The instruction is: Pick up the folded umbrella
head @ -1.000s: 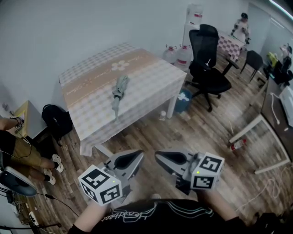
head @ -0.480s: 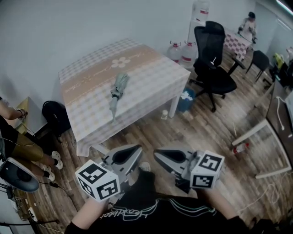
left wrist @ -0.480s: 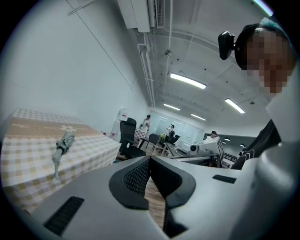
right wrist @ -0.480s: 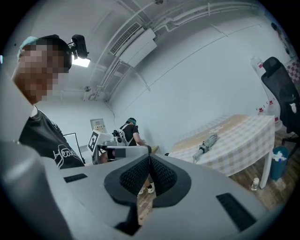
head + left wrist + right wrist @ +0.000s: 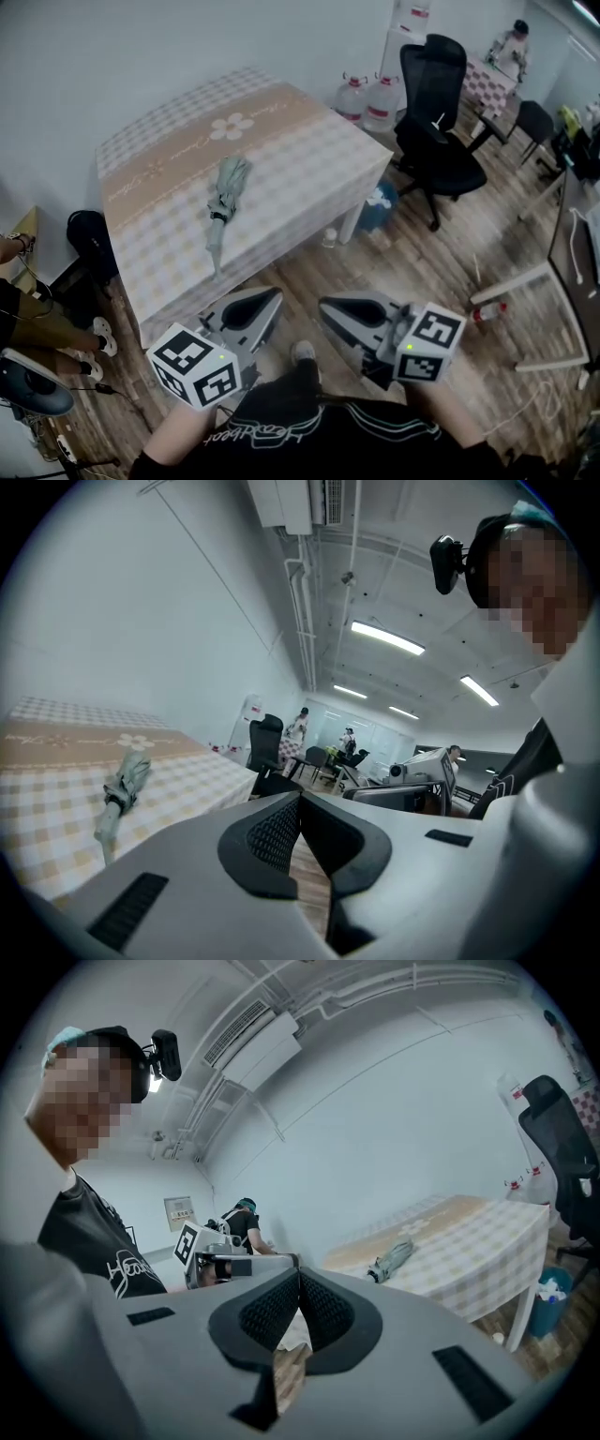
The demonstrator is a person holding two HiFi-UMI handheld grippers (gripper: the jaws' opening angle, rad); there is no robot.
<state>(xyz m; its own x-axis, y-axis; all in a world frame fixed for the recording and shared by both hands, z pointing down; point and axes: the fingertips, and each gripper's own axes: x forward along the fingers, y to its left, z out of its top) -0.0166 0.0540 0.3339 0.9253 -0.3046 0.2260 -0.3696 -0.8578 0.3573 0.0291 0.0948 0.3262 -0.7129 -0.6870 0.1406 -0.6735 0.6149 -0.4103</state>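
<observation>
The folded grey-green umbrella (image 5: 223,202) lies on the checked tablecloth of the table (image 5: 309,159), its handle end toward the near edge. It also shows in the left gripper view, as the umbrella (image 5: 122,785), and in the right gripper view, as the umbrella (image 5: 392,1260). My left gripper (image 5: 277,295) and right gripper (image 5: 323,305) hover side by side over the wood floor, short of the table and well apart from the umbrella. Both are shut with nothing in them; the pads meet at the left gripper (image 5: 300,797) and the right gripper (image 5: 299,1274).
A black office chair (image 5: 436,112) and water jugs (image 5: 366,98) stand right of the table. A blue bin (image 5: 380,204) and a small bottle (image 5: 328,239) sit by its leg. A black backpack (image 5: 84,234) and a seated person (image 5: 28,323) are at the left.
Both grippers and the head have moved toward the table, which now looks larger and closer. The jaws stayed shut; the umbrella has not moved on the cloth.
</observation>
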